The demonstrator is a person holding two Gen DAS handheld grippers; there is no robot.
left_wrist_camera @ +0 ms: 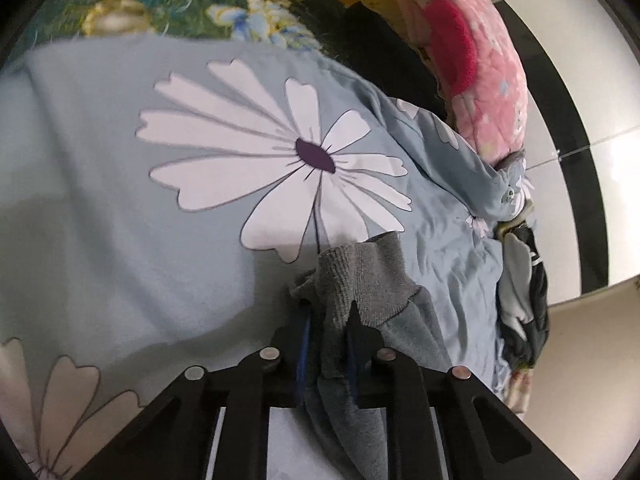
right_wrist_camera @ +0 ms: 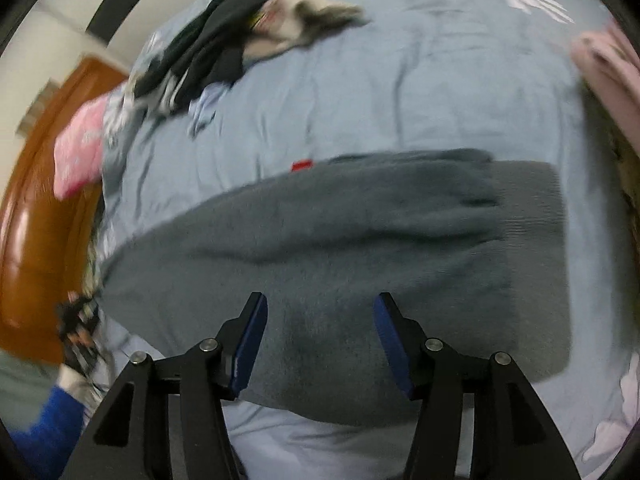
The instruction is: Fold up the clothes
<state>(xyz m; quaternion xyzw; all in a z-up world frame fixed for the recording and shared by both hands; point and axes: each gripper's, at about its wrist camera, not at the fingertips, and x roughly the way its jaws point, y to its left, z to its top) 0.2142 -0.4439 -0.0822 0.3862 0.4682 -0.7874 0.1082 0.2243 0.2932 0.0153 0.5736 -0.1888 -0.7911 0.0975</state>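
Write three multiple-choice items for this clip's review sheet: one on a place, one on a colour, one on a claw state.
1. Where does the pile of dark clothes lie in the right wrist view?
A. At the upper left of the bed
B. Between the claw's fingers
C. On the floor

2. What colour is the centre of the large flower on the bedsheet?
A. Yellow
B. Dark purple
C. Red

3. What is the state of the left claw?
A. Open and empty
B. Out of view
C. Shut on the grey garment's ribbed cuff

Answers:
1. A: the pile of dark clothes sits far up-left on the bedsheet.
2. B: the flower has a dark purple oval centre.
3. C: the left claw pinches the grey garment.
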